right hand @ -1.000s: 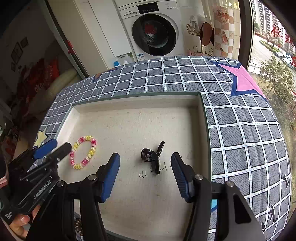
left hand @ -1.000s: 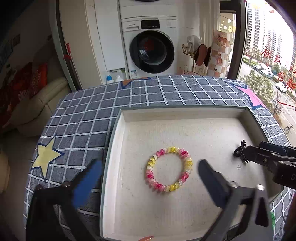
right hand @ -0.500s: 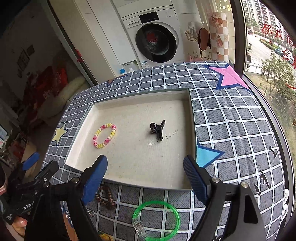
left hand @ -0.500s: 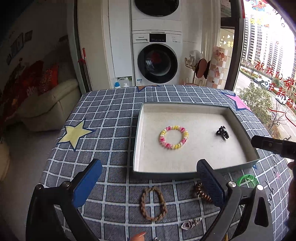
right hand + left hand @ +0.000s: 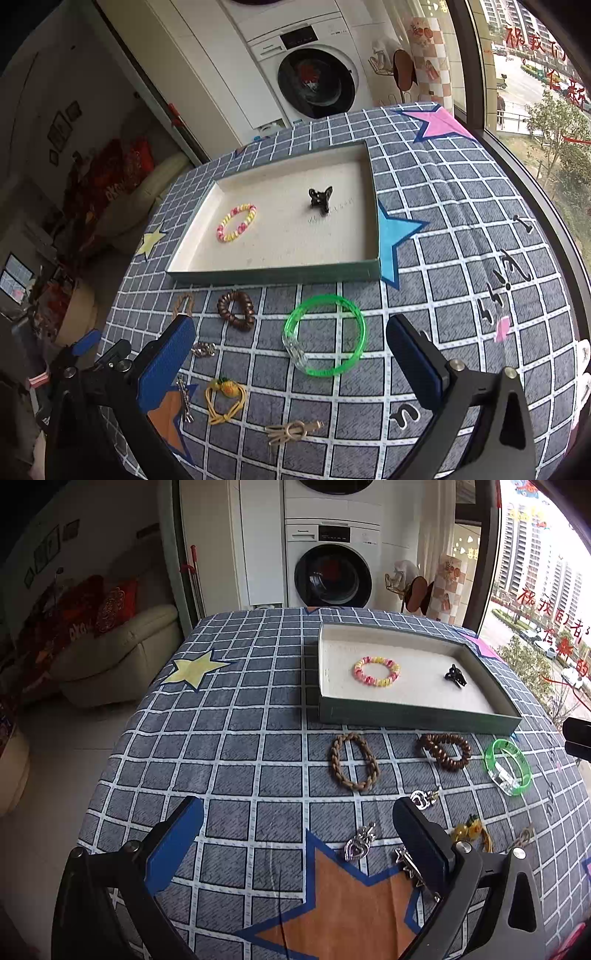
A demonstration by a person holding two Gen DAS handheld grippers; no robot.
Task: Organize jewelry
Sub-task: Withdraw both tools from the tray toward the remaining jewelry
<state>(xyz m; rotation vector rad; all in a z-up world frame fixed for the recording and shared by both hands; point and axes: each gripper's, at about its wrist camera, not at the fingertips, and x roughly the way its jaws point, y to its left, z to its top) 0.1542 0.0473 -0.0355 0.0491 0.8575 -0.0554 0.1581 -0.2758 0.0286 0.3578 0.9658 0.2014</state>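
Right now we carry the right gripper with its blue pads far apart and still widening, nothing between them; the green bangle lies on the checked tablecloth in the gap as seen from above, but the pads do not touch it. Our left gripper is also spread wide and holds nothing, its pads framing bare cloth and an orange star patch. The shallow tray sits further back on the table and contains two things, well apart: the pink-and-yellow bead bracelet toward its left and the black hair claw toward its right. Outside the tray, along its near edge, lie a braided brown bracelet and a dark wooden bead bracelet, with small silver charms, a yellow knotted ornament and a tan tied cord nearer to us. Both grippers hang above the table, angled steeply down toward the cloth.
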